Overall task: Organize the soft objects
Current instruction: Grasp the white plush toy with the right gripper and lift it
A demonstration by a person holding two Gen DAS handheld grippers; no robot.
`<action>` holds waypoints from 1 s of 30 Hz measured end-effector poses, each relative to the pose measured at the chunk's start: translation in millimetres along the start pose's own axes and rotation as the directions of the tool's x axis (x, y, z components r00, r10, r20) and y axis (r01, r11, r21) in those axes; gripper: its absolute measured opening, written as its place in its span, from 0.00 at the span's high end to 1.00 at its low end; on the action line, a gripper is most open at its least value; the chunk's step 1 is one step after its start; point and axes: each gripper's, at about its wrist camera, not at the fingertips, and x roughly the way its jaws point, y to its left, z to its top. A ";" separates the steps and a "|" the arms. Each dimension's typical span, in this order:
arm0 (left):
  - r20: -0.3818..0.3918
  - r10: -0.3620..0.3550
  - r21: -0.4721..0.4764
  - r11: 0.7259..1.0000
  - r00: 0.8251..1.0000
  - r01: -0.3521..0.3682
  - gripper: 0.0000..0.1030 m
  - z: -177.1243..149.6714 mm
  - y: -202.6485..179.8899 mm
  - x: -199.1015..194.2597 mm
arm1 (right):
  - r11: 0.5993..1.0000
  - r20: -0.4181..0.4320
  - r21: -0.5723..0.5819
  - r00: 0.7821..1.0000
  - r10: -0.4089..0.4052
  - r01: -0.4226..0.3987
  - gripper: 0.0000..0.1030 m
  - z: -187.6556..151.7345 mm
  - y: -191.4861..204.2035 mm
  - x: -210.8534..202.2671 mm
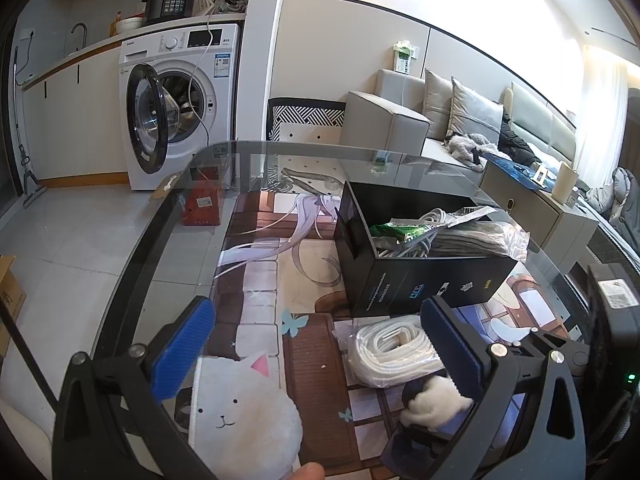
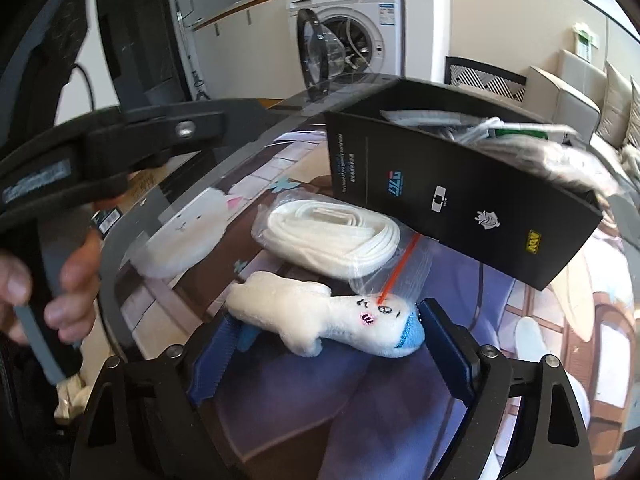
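**Operator:** Report the layout, left to right, from the left wrist view.

**Technician:** At 7 o'clock on the glass-topped table point(image 1: 176, 216) lies a white fluffy cat-face cushion point(image 1: 244, 416). Just right of it, at about 5 o'clock, sits a coil of white woven strap in a clear plastic bag point(image 1: 394, 350). Beyond the coil, at 2 o'clock, stands the black open-topped cardboard box point(image 1: 424, 280), already holding bagged grey fabric and cables; judged from this, it is the collection bin.

**Operator:** Left gripper status?

**Technician:** The left gripper point(image 1: 320, 352) has its blue pads spread wide with nothing between them. It hovers above the cushion and the coil, probably waiting its turn.

**Operator:** And the item in hand?

**Technician:** In the right wrist view, the small white plush figure with an embroidered face and blue glitter cap point(image 2: 332, 324) lies on its side on the table at 6 o'clock, touching the bag's edge, with the box just beyond at 1 o'clock. The right gripper point(image 2: 324, 344) straddles it, one pad on each side. The pads stand near the toy's two ends; firm contact cannot be confirmed, so treat the jaws as not yet clamped.

**Operator:** Why that orientation?

**Technician:** The gripper points steeply down, so the pads can take the soft body lengthwise. Caution: plush compresses, so a shallow grip may slip.
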 end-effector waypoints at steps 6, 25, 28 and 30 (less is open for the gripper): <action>-0.002 0.002 -0.006 1.000 1.000 -0.002 0.00 1.5 1.5 -0.5 | 0.998 0.045 -0.055 0.999 0.025 -0.022 0.14 3.9 -1.4 -30.6; -0.069 -0.027 0.028 0.999 0.997 0.029 0.00 -6.7 -23.9 15.5 | 0.993 0.234 0.113 0.971 -0.050 0.024 0.13 16.5 -66.4 -113.3; -0.089 -0.023 0.066 0.997 0.996 0.029 0.00 -11.5 -40.2 23.6 | 0.991 0.246 0.129 0.967 -0.060 0.028 0.13 16.6 -71.8 -120.8; -0.111 -0.007 0.088 0.996 0.994 0.017 0.00 -15.7 -50.5 31.9 | 0.990 0.253 0.134 0.965 -0.064 0.031 0.13 18.4 -75.4 -124.5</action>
